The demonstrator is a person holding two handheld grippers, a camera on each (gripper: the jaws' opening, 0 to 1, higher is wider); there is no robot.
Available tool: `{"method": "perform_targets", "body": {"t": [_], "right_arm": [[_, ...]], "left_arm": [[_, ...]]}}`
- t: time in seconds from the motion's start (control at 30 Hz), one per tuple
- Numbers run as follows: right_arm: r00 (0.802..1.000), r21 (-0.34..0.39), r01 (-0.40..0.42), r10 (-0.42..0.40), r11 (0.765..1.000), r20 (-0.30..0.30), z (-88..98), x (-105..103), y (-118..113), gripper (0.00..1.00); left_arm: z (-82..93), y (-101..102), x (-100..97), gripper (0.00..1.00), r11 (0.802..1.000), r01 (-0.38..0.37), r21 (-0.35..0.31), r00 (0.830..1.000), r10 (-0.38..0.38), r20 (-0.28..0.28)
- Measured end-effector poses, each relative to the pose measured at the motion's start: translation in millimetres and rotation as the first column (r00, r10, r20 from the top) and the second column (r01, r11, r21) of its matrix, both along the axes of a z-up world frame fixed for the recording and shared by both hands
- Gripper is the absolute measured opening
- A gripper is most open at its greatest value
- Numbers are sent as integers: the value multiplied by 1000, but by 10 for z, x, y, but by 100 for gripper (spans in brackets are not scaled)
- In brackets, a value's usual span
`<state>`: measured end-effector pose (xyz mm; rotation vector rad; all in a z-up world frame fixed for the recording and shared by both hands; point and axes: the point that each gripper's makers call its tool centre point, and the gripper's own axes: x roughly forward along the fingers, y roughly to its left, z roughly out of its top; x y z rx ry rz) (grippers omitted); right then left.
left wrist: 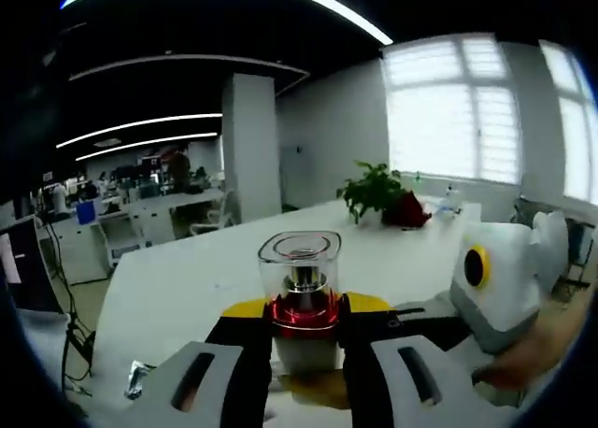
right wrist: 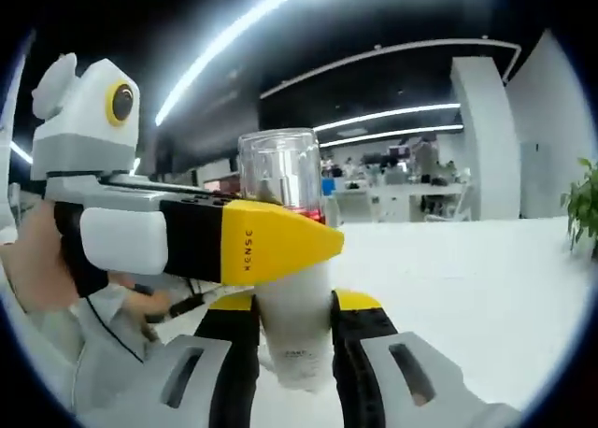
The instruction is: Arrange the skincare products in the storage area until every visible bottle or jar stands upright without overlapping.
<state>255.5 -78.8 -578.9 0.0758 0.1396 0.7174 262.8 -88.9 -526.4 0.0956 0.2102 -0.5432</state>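
Both grippers are clamping one bottle (left wrist: 301, 302), held upright above the near edge of the desk (left wrist: 187, 278). The left gripper (left wrist: 301, 353) is squeezing it at the red collar under the clear cap, while the right gripper (right wrist: 294, 349) is pinching the white body lower down; likely the two grips are steadying it so it goes down standing. From the right gripper view, the left gripper's yellow-tipped jaw is crossing in front of the bottle. Farther off, a potted plant (left wrist: 378, 192) is sitting near the desk's far edge, well apart; nothing is blocking the way.
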Motion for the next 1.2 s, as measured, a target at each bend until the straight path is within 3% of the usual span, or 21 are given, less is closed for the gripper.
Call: {"method": "perform_targets", "body": {"t": [0.1, 0.2, 0.27, 0.33, 0.43, 0.5, 0.63, 0.77, 0.8, 0.87, 0.9, 0.93, 0.97, 1.0, 1.03, 1.13, 1.2], "right_arm": [[999, -10, 37, -37, 999, -1, 10, 11, -19, 30], [1000, -9, 22, -22, 1000, -4, 33, -12, -22, 28], [994, 134, -22, 36, 991, -103, 46, -59, 25, 27], [987, 198, -29, 59, 980, -150, 28, -57, 15, 27], [986, 226, -63, 96, 972, -139, 27, -73, -31, 26], [984, 225, -83, 115, 971, -135, 32, -95, -63, 26], [967, 337, -149, 208, 930, -145, 79, -172, -109, 26], [946, 391, -241, 305, 888, -112, 114, -326, -154, 26], [939, 392, -264, 328, 881, -106, 116, -365, -151, 26], [918, 409, -326, 389, 852, -78, 144, -465, -138, 26], [902, 419, -371, 430, 829, -52, 178, -532, -128, 26], [892, 420, -395, 450, 817, -38, 204, -572, -109, 26], [882, 431, -414, 471, 802, -30, 226, -602, -104, 26], [858, 459, -451, 514, 765, -14, 265, -667, -88, 26], [840, 489, -469, 542, 736, -9, 291, -710, -73, 26], [812, 522, -508, 584, 685, 23, 322, -779, -70, 26], [812, 526, -507, 583, 683, 27, 310, -776, -81, 26]], "left_arm": [[-9, -10, -53, 25, 1000, -14, 1, 1000, 14, 11], [24, -23, -71, 25, 1000, -20, 16, 999, 19, 42], [46, -30, -66, 25, 999, -11, 36, 998, 9, 57], [53, -64, -72, 25, 999, 12, 49, 998, -15, 63], [103, -130, -112, 25, 996, 63, -55, 998, -62, 28], [112, -137, -122, 25, 995, 94, -45, 995, -92, 36], [164, -256, -196, 25, 969, 219, -111, 976, -218, 15], [138, -349, -282, 27, 905, 367, -216, 922, -385, -49], [126, -353, -291, 28, 897, 381, -222, 914, -402, -58], [114, -385, -340, 32, 867, 441, -233, 882, -467, -69], [123, -415, -379, 33, 840, 483, -247, 852, -516, -86], [136, -428, -396, 34, 824, 503, -261, 836, -540, -93], [128, -448, -430, 35, 795, 535, -284, 806, -582, -111], [139, -464, -469, 34, 774, 561, -295, 782, -612, -119], [162, -483, -512, 33, 745, 598, -295, 753, -649, -113], [120, -486, -631, 30, 687, 672, -276, 677, -721, -149], [124, -483, -606, 32, 696, 670, -258, 688, -713, -135]]}}
